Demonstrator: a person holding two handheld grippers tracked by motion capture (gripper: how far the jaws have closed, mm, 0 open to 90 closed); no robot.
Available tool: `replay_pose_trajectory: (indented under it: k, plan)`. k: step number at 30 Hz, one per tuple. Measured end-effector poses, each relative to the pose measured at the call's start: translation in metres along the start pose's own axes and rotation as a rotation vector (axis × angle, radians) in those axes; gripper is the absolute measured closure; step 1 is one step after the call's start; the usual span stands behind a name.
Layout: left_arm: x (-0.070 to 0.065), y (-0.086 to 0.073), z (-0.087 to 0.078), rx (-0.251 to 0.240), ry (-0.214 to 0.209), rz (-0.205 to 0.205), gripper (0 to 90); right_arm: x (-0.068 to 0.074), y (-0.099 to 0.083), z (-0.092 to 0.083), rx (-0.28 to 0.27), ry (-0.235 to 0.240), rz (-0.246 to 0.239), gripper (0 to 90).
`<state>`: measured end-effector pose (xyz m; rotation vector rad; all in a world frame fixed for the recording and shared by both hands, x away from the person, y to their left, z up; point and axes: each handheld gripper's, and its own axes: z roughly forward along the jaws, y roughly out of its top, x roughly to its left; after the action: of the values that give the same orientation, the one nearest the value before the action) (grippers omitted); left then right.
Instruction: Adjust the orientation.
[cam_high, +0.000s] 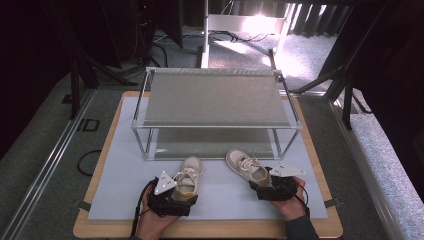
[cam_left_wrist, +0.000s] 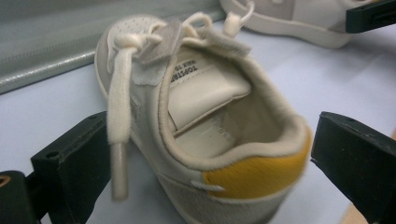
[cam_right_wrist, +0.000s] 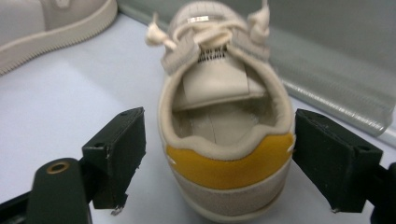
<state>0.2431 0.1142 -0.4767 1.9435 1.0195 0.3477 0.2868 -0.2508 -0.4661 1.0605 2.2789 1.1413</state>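
Now both small cream shoes with yellow heel tabs, left one (cam_left_wrist: 205, 126) and right one (cam_right_wrist: 224, 130), stand between wide-apart, untouching jaws of the left gripper (cam_high: 172, 196) and right gripper (cam_high: 270, 187), on the pale grey mat (cam_high: 225, 197) before a metal shelf rack (cam_high: 215, 100).

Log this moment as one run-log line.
left claw: open, astride heel of left shoe | right claw: open, astride heel of right shoe | both shoes on mat before rack

Left shoe (cam_left_wrist: 196, 121) tongue label: "TOPSTAR…", rest blurred, unreadable.
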Motion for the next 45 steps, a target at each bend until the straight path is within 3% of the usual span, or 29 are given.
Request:
replay_pose_trajectory:
  k: [3,10,17,30,37,41,45]
  plan:
    - [0.002,0.000,0.005,0.013,0.016,-0.013,2.1,0.000,-0.001,0.002,0.008,-0.003,0.002,21.5]
    - [0.002,0.000,0.013,0.035,0.005,-0.014,3.3,-0.003,-0.001,0.001,-0.002,-0.008,0.009,27.1]
    - [-0.001,0.001,0.012,0.036,0.024,0.010,10.7,0.008,-0.001,-0.001,0.010,-0.026,-0.009,29.1]
    - [-0.018,0.009,0.027,0.044,-0.032,0.048,10.6,0.031,0.000,-0.001,0.022,-0.037,-0.023,28.9]
    - [-0.024,0.013,0.033,0.051,-0.040,0.065,10.4,0.041,0.002,0.001,0.024,0.003,-0.038,29.1]
    - [-0.023,0.013,0.033,0.054,-0.048,0.056,10.3,0.049,0.005,0.002,0.023,0.029,-0.075,29.0]
    - [-0.022,0.012,0.031,0.055,-0.069,0.041,9.5,0.052,0.004,0.000,0.021,0.060,-0.065,28.7]
